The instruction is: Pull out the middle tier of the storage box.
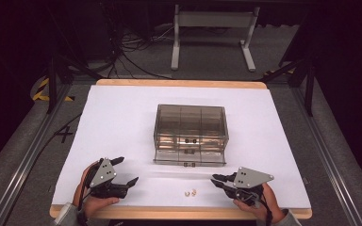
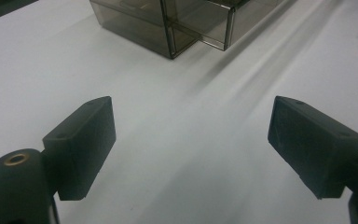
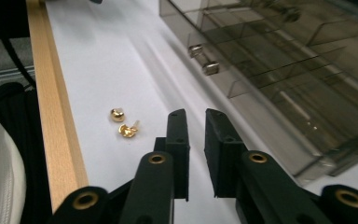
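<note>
A: Left tongs?
B: Spread wide, nothing between the pads, hovering low over bare white tabletop at the near left. Held in the left hand, tips aimed right, toward the middle of the near edge.

A: Right tongs?
B: Nearly pressed together, only a thin slit left between the pads, gripping nothing. Held in the right hand at the near right, tips aimed left.

A: And the small gold pieces?
B: Two gold earrings, lying loose on the tabletop close to the near edge, side by side, just apart or barely touching; hard to tell which. Between the two pairs of tongs, nearer the right pair. Seen from the right gripper view as two shiny studs a little ahead of the tips and off to one side, near the wooden edge strip. Not touched by either pair of tongs.

A: The box?
B: A smoky clear plastic drawer organizer at the middle of the tabletop, farther away than the earrings. Bottom drawer pulled out toward the near side, small knobs on the drawer fronts. Inside of the drawer too hazy to read. Well apart from both pairs of tongs.

A: Beyond the tabletop?
B: Grey floor, cables, and a white metal frame at the far side.
</note>
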The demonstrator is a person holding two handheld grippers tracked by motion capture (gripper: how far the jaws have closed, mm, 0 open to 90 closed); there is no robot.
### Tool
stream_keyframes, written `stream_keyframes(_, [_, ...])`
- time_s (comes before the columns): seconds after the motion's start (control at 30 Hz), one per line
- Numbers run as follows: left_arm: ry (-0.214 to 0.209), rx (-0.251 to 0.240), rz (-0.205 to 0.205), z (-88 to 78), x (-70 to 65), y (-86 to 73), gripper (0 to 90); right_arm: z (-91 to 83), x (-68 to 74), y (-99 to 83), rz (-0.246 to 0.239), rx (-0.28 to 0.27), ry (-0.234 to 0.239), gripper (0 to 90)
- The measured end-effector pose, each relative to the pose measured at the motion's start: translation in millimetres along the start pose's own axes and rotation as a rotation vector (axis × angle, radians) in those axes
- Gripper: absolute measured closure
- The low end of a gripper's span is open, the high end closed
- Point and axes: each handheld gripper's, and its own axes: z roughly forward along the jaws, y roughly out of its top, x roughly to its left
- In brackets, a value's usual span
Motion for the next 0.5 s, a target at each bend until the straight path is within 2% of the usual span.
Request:
stream_keyframes(0.2, [-0.038,-0.001,0.015,6.2,0.3,0.3,15.1,22.2,10.0,-0.8,-0.018,0.033,0.067,75.7])
stream_keyframes(0.23, [-0.046,-0.006,0.007,6.7,0.8,0.1,15.4,25.4,11.6,-0.7,-0.023,0.040,0.079,74.7])
stream_keyframes(0.37, [-0.045,0.010,0.003,8.9,2.6,-1.0,15.7,36.3,14.9,0.3,-0.010,0.043,0.101,68.0])
stream_keyframes(0.5, [-0.043,0.019,0.011,10.4,2.4,-0.9,15.6,42.5,17.0,1.2,-0.007,0.047,0.133,65.1])
